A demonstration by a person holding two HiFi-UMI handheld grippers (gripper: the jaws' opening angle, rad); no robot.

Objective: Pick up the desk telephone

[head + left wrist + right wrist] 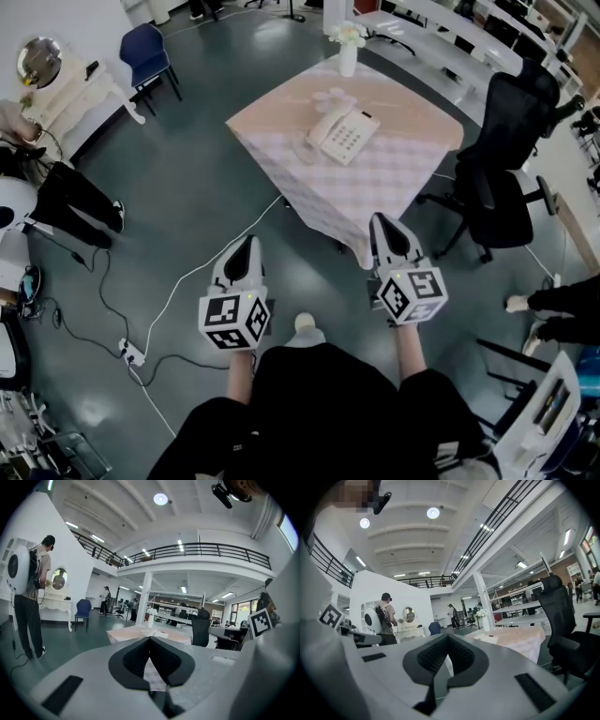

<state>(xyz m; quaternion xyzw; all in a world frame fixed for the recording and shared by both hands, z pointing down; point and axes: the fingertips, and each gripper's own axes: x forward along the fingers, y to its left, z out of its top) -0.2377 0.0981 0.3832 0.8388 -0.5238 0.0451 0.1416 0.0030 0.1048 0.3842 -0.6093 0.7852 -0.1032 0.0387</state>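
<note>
the desk telephone (340,132) sits on the checked tablecloth (394,169), well ahead of both tools. left gripper (246,253) and right gripper (386,232) hang over the floor, jaws closed together, nothing in them.

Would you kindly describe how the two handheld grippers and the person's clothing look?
Both the left gripper and right gripper have light grey, tapered bodies with black jaw pads. Each carries a white cube printed with black square markers. The person wears black clothing.
</note>
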